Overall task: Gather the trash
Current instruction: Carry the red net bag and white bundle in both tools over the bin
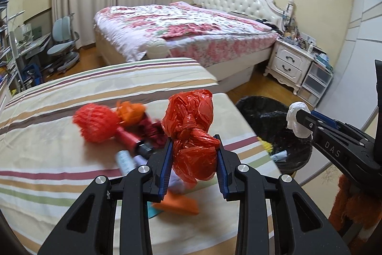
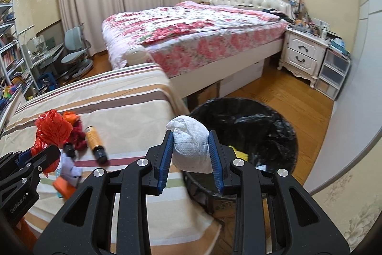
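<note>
My left gripper (image 1: pixel 193 147) is shut on a knotted red plastic bag (image 1: pixel 191 130), held above the striped bedcover (image 1: pixel 71 92). My right gripper (image 2: pixel 191 147) is shut on a crumpled white tissue wad (image 2: pixel 189 147), which hangs over the near rim of the black-lined trash bin (image 2: pixel 262 121). The left wrist view shows that same bin (image 1: pixel 262 111) to the right, with the tissue (image 1: pixel 296 118) over it. More trash lies on the cover: a red mesh ball (image 1: pixel 95 122), orange scraps (image 1: pixel 130 111), a small bottle (image 2: pixel 95 142) and an orange piece (image 1: pixel 177 203).
A bed with a floral quilt (image 2: pixel 191 35) stands behind, with a white nightstand (image 2: pixel 303 51) and plastic drawers (image 2: pixel 334 73) to its right. A desk chair (image 2: pixel 74 51) and shelves (image 2: pixel 9 51) are at the left. Wooden floor (image 2: pixel 286 97) lies around the bin.
</note>
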Motion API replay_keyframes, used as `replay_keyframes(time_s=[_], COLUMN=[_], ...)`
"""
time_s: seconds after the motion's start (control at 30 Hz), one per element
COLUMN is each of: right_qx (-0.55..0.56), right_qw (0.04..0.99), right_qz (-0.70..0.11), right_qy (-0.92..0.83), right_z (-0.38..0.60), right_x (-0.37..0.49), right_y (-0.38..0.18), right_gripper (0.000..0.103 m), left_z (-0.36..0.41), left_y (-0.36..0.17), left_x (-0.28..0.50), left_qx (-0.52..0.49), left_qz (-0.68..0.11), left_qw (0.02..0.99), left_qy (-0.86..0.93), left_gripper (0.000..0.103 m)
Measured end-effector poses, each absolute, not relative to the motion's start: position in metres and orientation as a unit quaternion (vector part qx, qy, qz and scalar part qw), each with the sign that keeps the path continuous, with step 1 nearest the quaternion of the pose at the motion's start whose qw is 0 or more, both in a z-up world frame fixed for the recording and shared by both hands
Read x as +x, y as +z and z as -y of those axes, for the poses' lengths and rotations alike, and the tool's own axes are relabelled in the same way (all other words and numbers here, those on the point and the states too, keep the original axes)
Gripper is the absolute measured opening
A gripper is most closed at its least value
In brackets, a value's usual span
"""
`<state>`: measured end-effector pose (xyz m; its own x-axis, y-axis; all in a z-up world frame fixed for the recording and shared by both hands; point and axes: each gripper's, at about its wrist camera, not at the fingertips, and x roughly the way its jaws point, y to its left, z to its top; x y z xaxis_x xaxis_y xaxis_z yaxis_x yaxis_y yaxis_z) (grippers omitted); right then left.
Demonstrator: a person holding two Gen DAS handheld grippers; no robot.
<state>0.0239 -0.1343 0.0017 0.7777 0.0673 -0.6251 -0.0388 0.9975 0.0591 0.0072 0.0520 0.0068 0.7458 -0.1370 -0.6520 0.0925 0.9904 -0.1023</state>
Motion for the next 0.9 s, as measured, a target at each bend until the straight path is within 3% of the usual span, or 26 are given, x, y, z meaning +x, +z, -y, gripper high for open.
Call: replay_keyframes(time_s=[0.9], right_qx=[0.061], right_qw=[0.935], right_qz=[-0.347], right_qy=[-0.035], right_z=[0.216], right_x=[0.076], right_y=[-0.026], right_gripper=[0.03], left_z=[0.058], left_y=[-0.026], left_x=[0.087], left_qx=[0.026], left_qz=[-0.374], left_qw=[0.921], left_qy=[-0.099], left_gripper=[0.033])
